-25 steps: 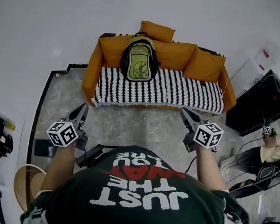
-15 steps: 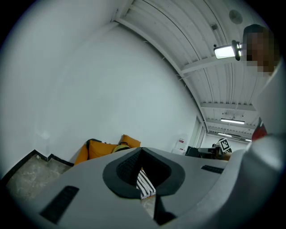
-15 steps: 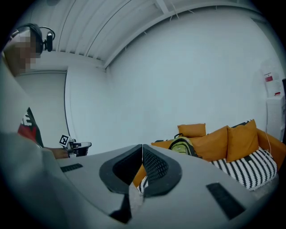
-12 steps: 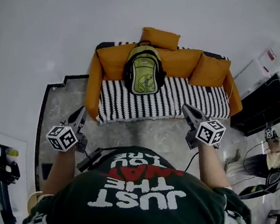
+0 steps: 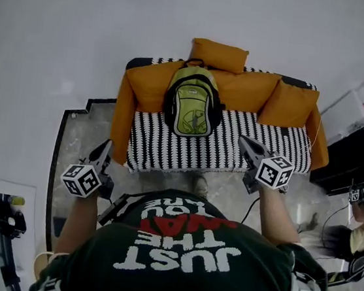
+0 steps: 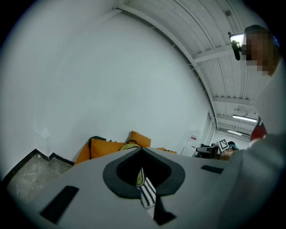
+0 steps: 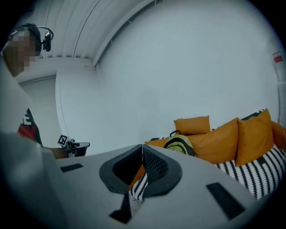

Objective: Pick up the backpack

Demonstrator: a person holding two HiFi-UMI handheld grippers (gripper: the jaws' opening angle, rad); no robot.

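Leaning on sofa [image 5: 162, 147], backpack [image 5: 193, 105] well beyond right gripper [image 5: 243, 142]

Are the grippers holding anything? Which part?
Nothing is held. The left gripper and right gripper are both shut and empty; the backpack sits on the sofa, apart from them.

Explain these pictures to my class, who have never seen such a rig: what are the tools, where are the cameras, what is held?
No robot here: a person holds a two-jaw claw in each hand. One picture comes from a camera on the person's head, looking down at the left claw and right claw. The other two come from cameras riding on each claw, looking along its jaws. Both claws are shut and empty. Ahead stands an orange sofa with a striped cover; a green backpack leans against its backrest, untouched.
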